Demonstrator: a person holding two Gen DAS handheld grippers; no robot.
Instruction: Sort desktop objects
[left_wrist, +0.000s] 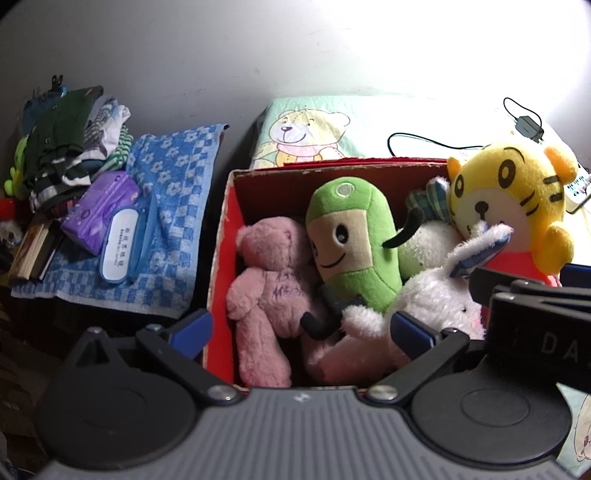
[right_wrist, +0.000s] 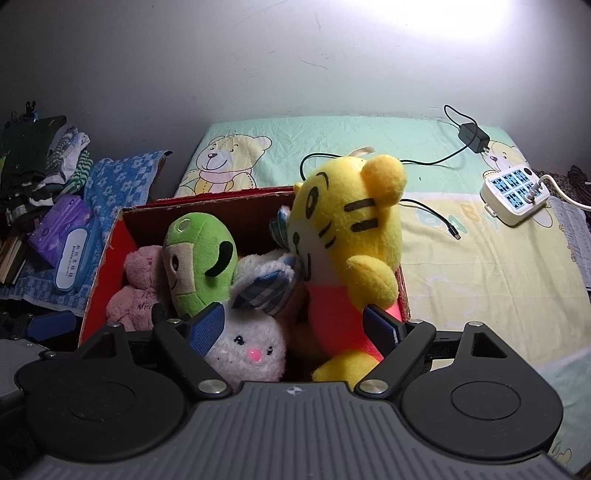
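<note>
Grey wall (right_wrist: 221, 55) backs a bed whose pale green sheet (right_wrist: 480, 266) is printed with teddy bears. Right claw (right_wrist: 293, 326) stands wide open, its blue pads either side of the white bunny's (right_wrist: 245, 349) head and the yellow tiger's (right_wrist: 351, 236) pink lower body, neither pad visibly pressing on the plush. Both toys sit in the red cardboard box (right_wrist: 107, 258) directly ahead of this claw, the tiger upright at the box's right wall, rising above the rim. Left claw (left_wrist: 301, 328) is likewise spread open over the near edge of the box, with the pink bear (left_wrist: 266, 273) between its pads and the green plush (left_wrist: 351, 236) just beyond, leaning on the bear. Farther right of the right claw lie a black charger (right_wrist: 474, 137) with its cable and a white power strip (right_wrist: 513, 197). Off to the left, a blue checked towel (left_wrist: 173, 221) carries a purple packet (left_wrist: 98, 210), a glasses case (left_wrist: 122, 245) and piled clothes (left_wrist: 70, 147).
</note>
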